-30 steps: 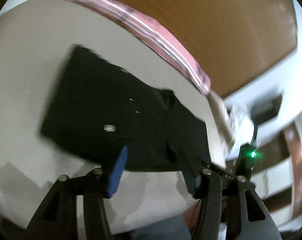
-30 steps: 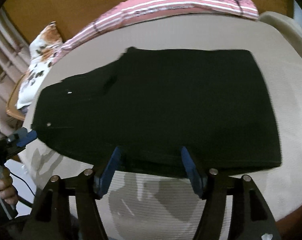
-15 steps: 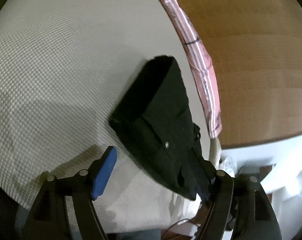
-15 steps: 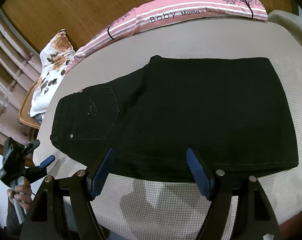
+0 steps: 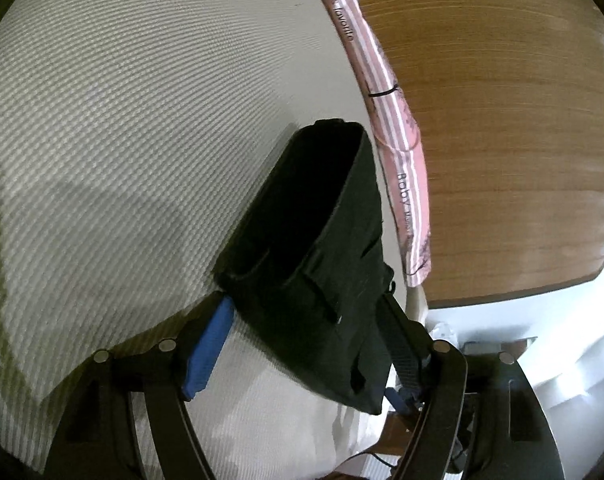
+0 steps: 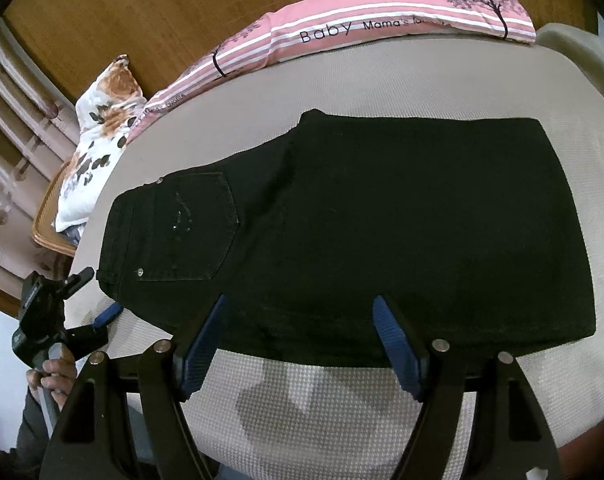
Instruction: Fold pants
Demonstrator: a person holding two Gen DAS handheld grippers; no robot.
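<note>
Left claw [image 5: 302, 344]: jaws wide, just opened further, set around the waistband corner of the pants [image 6: 342, 232], cloth between the pads but not seen pinched. Right claw [image 6: 302, 344]: jaws wide, just opened a little, poised at the near long edge of the pants, nothing gripped.

Pants are laid flat on the bed [image 6: 342, 420], already folded leg over leg, back pocket up, waist toward the left claw, folded end at the far right. A pink striped pillow [image 6: 382, 28] is lined along the far edge; a floral cushion [image 6: 98, 152] is beside it, off the bed corner.

Risks, as judged:
- Only the top layer may be caught at the waistband if the left claw is closed shallow; the fold would then be peeled apart.
- The near edge may be dragged by the right claw if closed before reaching under all layers, skewing the stack.
- Uneven lift between claws may slide the pants on the bed.

Readable on the pillow: "Baby", "Mama's fa…", rest cut off. No label is legible on the pants.
</note>
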